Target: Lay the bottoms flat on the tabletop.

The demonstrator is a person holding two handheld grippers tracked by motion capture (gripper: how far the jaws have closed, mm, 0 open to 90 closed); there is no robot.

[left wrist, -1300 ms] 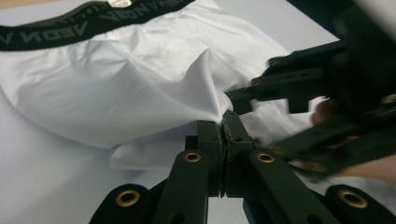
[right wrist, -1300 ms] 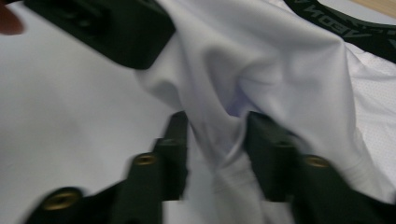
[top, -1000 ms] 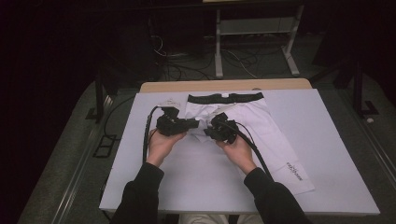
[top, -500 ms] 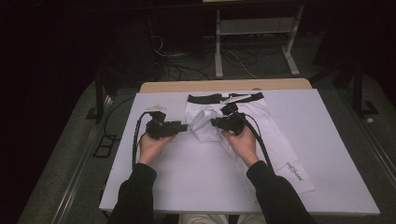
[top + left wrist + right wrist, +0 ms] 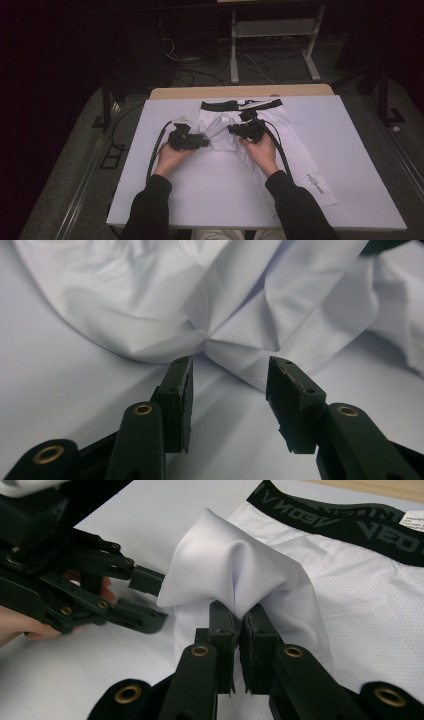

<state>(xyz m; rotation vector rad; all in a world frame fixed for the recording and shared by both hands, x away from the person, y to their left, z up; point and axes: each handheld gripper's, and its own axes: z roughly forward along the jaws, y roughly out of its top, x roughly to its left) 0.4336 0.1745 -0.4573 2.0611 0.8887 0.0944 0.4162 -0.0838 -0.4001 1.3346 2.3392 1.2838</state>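
- White shorts (image 5: 250, 137) with a black waistband (image 5: 240, 104) are spread on the white surface (image 5: 350, 165), waistband toward the far edge.
- The right gripper (image 5: 239, 625) is held low over the middle of the shorts, the hand (image 5: 260, 150) behind it and the forearm coming up from the near edge.
- Its fingers (image 5: 222, 625) are clamped together on a raised fold of the white fabric, which is bunched up above them.
- The left gripper (image 5: 229, 385) is held level just above the surface, at the left edge of the shorts, and is pointed toward the other gripper.
- Its fingers (image 5: 177, 385) are parted, having just been opening; nothing is held between them, and the fabric edge lies just beyond the tips.
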